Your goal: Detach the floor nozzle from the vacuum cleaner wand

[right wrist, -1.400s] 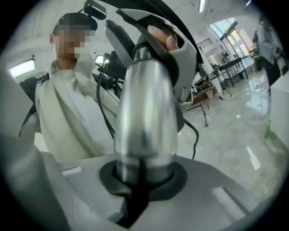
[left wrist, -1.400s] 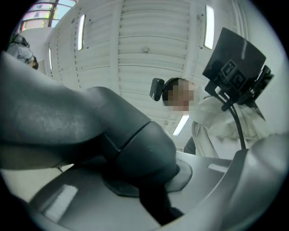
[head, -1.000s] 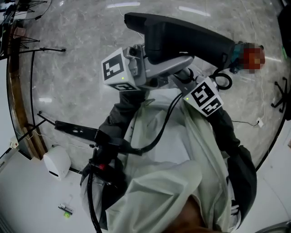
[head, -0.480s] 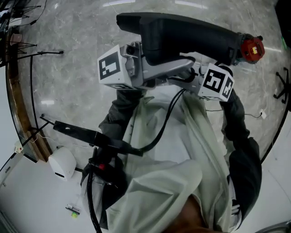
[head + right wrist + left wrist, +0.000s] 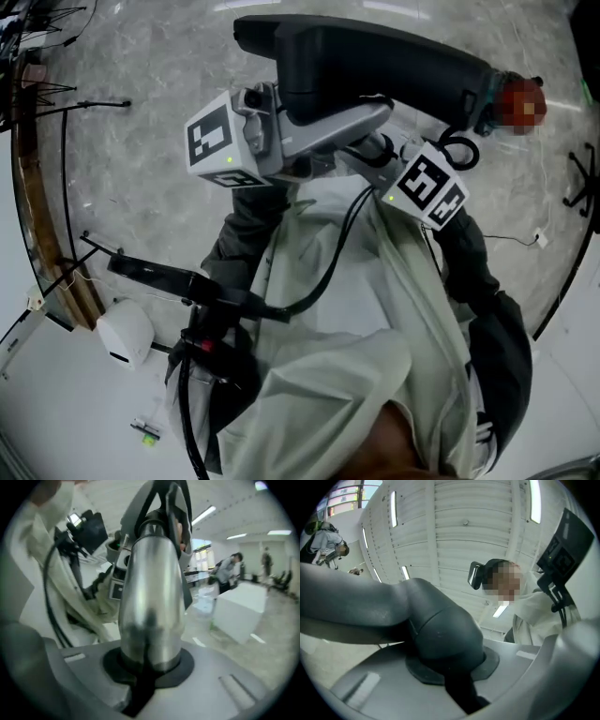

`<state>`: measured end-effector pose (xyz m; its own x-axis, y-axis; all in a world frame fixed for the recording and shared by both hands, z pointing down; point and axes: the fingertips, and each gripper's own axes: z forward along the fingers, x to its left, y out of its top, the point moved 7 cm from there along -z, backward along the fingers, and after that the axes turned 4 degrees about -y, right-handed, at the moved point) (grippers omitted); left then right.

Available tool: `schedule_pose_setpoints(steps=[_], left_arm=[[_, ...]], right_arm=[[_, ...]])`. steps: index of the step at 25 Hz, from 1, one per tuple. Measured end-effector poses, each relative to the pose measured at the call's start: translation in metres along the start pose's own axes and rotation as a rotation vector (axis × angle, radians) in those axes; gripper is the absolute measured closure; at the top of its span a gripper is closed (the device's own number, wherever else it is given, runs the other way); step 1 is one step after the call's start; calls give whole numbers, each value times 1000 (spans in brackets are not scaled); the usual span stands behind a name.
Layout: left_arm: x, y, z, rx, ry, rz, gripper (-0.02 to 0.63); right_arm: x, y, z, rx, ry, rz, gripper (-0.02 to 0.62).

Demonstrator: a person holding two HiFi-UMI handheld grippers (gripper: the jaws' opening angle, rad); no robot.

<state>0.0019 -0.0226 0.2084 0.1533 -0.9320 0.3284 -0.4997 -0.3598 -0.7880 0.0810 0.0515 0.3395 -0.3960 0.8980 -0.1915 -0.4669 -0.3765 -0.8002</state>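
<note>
Marble floor [image 5: 141, 187] lies below us. Our left gripper [image 5: 452, 681] clamps the stiff plastic neck [image 5: 440, 630] of the raised floor nozzle [image 5: 375, 66], our right gripper [image 5: 150, 672] the slick metal wand [image 5: 150, 588]. We judge that holds near the joint are best.

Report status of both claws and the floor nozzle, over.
Left claw shut on floor nozzle. Right claw shut on wand. Nothing in the way.

The floor nozzle [image 5: 440, 634] runs off the left gripper view's left edge. Lower left in the head view, one tiny thing [image 5: 143, 431] is too small to tell.
</note>
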Motion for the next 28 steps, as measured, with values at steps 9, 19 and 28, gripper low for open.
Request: schedule_pose_setpoints(steps=[9, 19, 28], left_arm=[[8, -6, -16, 44, 182, -16, 537], [-31, -20, -5, 6, -260, -4, 529], [-17, -6, -18, -35, -105, -7, 537]], right_arm=[[1, -11, 20, 0, -382, -3, 558], [26, -33, -9, -9, 749, 27, 554], [21, -13, 8, 13, 267, 17, 558]])
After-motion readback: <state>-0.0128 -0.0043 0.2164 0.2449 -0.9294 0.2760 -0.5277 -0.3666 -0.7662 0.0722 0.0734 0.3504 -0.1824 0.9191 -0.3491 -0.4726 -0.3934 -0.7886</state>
